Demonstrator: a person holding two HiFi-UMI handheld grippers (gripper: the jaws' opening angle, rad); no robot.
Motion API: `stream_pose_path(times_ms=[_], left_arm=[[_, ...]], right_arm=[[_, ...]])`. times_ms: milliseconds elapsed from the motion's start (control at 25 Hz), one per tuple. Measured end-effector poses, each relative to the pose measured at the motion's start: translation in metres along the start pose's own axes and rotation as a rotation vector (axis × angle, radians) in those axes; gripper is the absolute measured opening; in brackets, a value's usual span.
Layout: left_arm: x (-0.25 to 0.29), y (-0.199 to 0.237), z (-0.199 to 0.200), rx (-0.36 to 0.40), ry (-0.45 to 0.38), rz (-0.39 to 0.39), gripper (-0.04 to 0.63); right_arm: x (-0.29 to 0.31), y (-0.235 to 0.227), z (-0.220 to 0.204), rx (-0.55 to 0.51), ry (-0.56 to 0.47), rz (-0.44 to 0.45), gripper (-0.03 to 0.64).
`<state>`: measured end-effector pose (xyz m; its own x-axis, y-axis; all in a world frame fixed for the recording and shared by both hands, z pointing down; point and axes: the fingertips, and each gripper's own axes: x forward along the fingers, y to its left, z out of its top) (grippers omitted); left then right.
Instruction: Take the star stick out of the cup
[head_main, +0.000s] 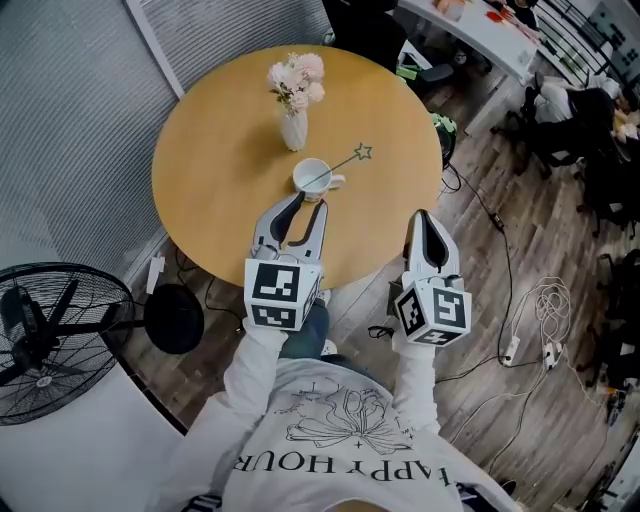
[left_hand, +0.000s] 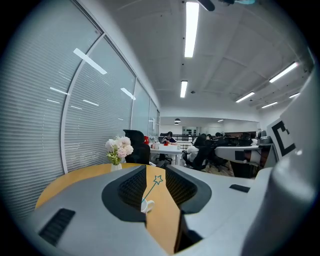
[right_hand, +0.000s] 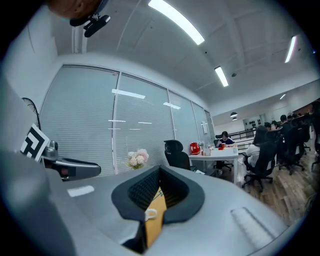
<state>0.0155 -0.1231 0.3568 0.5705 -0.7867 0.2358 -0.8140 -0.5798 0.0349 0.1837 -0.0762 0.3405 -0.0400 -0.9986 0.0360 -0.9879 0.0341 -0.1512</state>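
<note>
The star stick (head_main: 342, 165) is stood in the white cup (head_main: 311, 176) on the round worktop (head_main: 210, 180), its long axis slanted up and to the right in the head view, star end pointed away from the person. The left gripper (head_main: 307, 201) is held just short of the cup, fingers wide with nothing gripped; the fingers of the right gripper (head_main: 424, 214) are set a narrow slit apart, empty. "HAPPY HOUR" is read upside down on the shirt (head_main: 330, 445).
</note>
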Motion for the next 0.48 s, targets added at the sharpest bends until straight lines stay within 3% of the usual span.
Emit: stream_pose_path(times_ms=[480], left_arm=[[0.091,0.036,-0.015,0.003,0.088,-0.072,0.117]], right_arm=[[0.090,-0.018,-0.010,0.002,0.020,-0.038,0.011]])
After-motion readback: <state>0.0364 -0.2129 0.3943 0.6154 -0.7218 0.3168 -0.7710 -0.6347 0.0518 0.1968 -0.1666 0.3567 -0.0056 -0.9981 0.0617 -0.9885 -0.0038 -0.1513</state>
